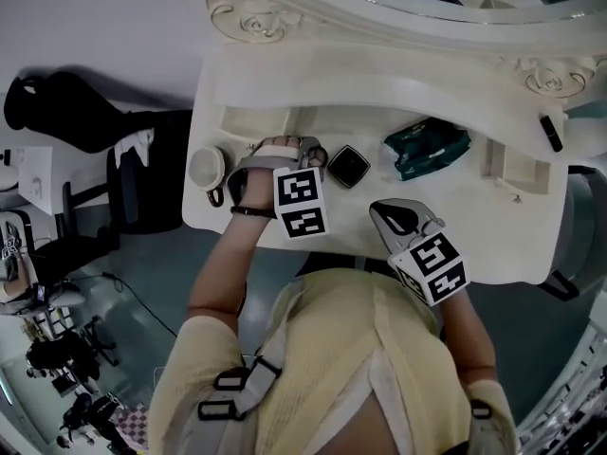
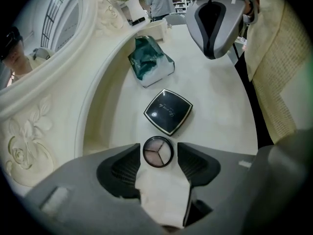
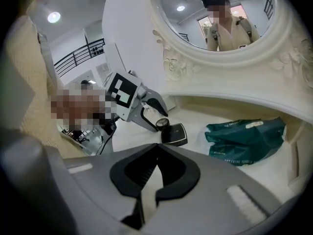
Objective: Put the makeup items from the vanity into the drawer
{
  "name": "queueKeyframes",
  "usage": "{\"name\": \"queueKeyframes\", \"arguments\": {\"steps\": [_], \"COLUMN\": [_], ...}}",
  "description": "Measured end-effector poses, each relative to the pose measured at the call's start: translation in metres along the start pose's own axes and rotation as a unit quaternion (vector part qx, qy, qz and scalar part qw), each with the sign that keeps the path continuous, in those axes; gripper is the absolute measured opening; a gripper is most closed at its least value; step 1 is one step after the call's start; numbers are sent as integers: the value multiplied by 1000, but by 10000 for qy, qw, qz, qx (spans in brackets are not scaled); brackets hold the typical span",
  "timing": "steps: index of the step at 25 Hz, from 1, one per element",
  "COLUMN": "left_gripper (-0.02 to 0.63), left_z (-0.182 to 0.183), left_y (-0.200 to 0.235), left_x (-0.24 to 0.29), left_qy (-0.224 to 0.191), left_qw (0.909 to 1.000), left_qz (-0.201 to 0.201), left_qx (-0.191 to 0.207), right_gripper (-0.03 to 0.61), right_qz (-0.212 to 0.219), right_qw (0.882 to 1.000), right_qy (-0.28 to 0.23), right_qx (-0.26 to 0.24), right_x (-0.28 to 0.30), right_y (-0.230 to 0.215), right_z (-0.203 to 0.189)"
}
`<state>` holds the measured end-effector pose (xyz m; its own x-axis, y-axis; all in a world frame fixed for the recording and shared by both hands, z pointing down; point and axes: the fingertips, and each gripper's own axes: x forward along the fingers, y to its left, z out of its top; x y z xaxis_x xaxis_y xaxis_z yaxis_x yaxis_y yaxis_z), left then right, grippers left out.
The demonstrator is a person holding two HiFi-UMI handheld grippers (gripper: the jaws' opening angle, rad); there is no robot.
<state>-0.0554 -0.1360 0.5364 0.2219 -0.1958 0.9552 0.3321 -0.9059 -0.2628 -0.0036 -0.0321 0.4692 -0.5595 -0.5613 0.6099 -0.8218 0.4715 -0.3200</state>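
My left gripper (image 2: 157, 153) is shut on a small round eyeshadow compact (image 2: 157, 152), whose sides touch both pads. The right gripper view shows that round compact (image 3: 162, 124) at the tips of the left gripper (image 3: 155, 112), low over the white vanity top (image 1: 474, 235). Just beyond lies a black square compact (image 2: 167, 111), also in the head view (image 1: 349, 166). A green packet (image 1: 427, 150) lies farther right. My right gripper (image 1: 384, 211) hovers near the front edge, its jaws shut (image 3: 155, 148) and holding nothing.
A white cup (image 1: 207, 167) stands at the vanity's left end. A small black item (image 1: 550, 133) lies at the far right. Shallow recesses (image 1: 256, 121) are sunk into the top on both sides. The carved mirror frame (image 1: 379, 12) runs along the back.
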Motion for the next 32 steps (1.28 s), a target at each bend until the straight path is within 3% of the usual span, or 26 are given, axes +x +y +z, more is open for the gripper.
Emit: {"name": "queueKeyframes", "arguments": {"steps": [6, 17, 29, 32], "left_gripper": [247, 222, 202, 170], "left_z": [4, 1, 2, 2], "left_y": [8, 4, 3, 2], "left_x": [4, 10, 7, 4], "left_qy": [284, 590, 414, 360], "left_qw": [9995, 9978, 9988, 9990], "left_qz": [151, -108, 17, 109], "left_qx": [-77, -269, -275, -258], "right_gripper": [2, 2, 2, 2], "right_qz": [320, 686, 862, 859], "right_qw": [9994, 9974, 9958, 9958], "right_qy": [79, 160, 211, 226], "right_qx": [-138, -152, -213, -235], "right_x": [1, -2, 1, 1], "right_y": [-3, -11, -13, -14], "right_z": [-1, -4, -3, -3]}}
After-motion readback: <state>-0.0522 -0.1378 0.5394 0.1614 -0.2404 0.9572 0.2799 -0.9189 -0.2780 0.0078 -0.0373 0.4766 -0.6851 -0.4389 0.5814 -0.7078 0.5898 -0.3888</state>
